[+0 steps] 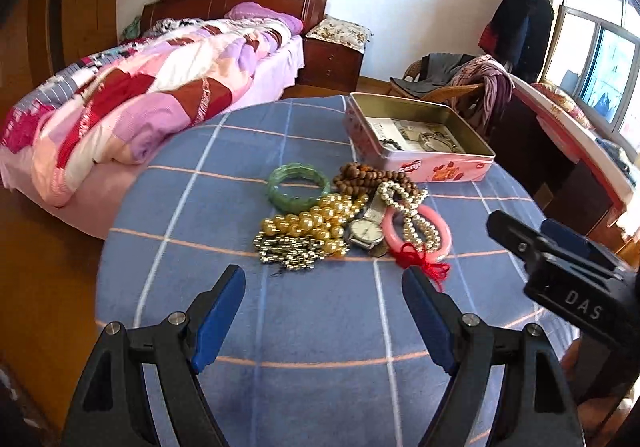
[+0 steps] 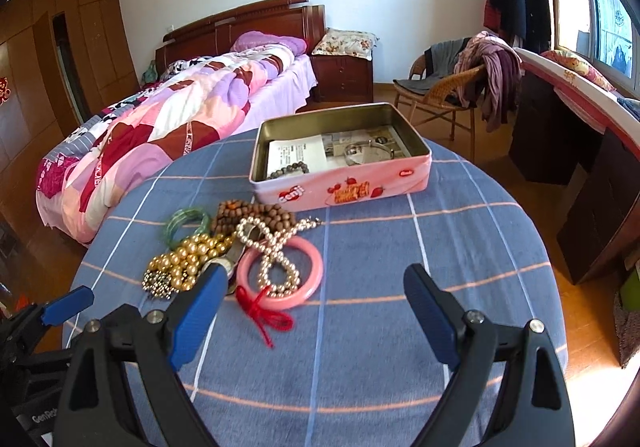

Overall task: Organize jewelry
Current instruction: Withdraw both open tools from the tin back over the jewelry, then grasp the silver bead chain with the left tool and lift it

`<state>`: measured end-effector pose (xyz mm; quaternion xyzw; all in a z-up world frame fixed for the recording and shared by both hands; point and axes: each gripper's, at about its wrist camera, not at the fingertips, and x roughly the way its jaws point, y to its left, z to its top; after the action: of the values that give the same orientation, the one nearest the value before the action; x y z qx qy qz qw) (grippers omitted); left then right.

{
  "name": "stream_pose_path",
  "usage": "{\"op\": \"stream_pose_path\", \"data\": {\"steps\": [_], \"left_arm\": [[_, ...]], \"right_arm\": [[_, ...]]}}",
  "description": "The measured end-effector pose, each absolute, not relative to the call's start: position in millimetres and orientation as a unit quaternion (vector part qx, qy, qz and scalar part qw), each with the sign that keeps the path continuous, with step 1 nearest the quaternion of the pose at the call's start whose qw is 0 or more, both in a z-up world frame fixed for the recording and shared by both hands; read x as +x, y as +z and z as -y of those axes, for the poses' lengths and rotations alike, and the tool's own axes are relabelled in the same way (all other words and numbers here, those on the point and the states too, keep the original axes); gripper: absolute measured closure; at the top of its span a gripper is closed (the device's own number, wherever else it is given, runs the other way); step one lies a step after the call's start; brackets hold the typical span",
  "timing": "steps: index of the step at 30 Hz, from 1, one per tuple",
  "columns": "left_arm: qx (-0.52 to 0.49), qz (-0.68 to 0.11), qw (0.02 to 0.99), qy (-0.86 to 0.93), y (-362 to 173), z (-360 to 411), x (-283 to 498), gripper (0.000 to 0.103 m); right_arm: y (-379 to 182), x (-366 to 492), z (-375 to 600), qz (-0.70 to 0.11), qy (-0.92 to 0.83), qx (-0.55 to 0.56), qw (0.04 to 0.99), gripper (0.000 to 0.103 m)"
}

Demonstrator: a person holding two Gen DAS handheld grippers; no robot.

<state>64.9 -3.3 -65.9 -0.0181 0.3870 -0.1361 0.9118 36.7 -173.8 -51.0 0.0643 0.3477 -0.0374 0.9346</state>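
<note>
A round table under a blue cloth checked with white and orange lines (image 2: 360,347) fills the lower part of both views; behind it stand a wooden bed with a pink, purple and red patchwork quilt (image 2: 168,115) and a wicker chair draped with clothes (image 2: 460,87).

At the far side of the cloth sits an open rectangular pink metal tin (image 2: 360,183). Its front wall shows strawberries and a biscuit picture, with a red-and-white logo that seems to read "Senji" at the left corner and a small red oval label, too small to read, at the right. Inside lie a printed paper sheet (image 2: 296,155) with unreadable text, a dark bead bracelet (image 2: 290,169) and a clear bangle (image 2: 368,153).

The jewelry heap lies on the cloth just in front of the tin: a string of brown wooden beads (image 1: 360,177), a cluster of large gold pearls (image 1: 316,219), a green glass bangle (image 1: 298,185), a pink bangle tied with a red thread bow (image 1: 432,243), a white pearl strand (image 1: 416,215) draped across it, a bundle of small metallic beads (image 1: 288,253) and a silver wristwatch (image 1: 362,231).

The left gripper (image 1: 324,287) hovers short of the heap, its blue-padded fingers spread wide and empty. The right gripper (image 2: 316,283) also stands spread with nothing between its pads; its left finger overlaps the watch in view. Its body reads "DAS" in the left view; the left gripper's body shows "GenRob", cut off.
</note>
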Motion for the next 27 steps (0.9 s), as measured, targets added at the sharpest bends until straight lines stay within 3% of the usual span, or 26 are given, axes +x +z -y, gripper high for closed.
{"op": "stream_pose_path", "data": {"steps": [15,22,27], "left_arm": [[0.009,-0.385,0.917,-0.105,-74.8,-13.9,56.2,0.022],[0.009,-0.400,0.913,-0.083,-89.5,-29.4,61.7,0.022],[0.001,-0.408,0.909,-0.083,-94.4,-35.6,68.7,0.022]], "right_arm": [[-55.3,24.8,162.8,-0.342,-0.044,0.049,0.937,0.011],[-76.3,23.1,177.3,-0.378,-0.042,0.072,0.922,0.031],[-82.3,26.4,177.6,-0.389,-0.033,0.078,0.917,0.032]]}}
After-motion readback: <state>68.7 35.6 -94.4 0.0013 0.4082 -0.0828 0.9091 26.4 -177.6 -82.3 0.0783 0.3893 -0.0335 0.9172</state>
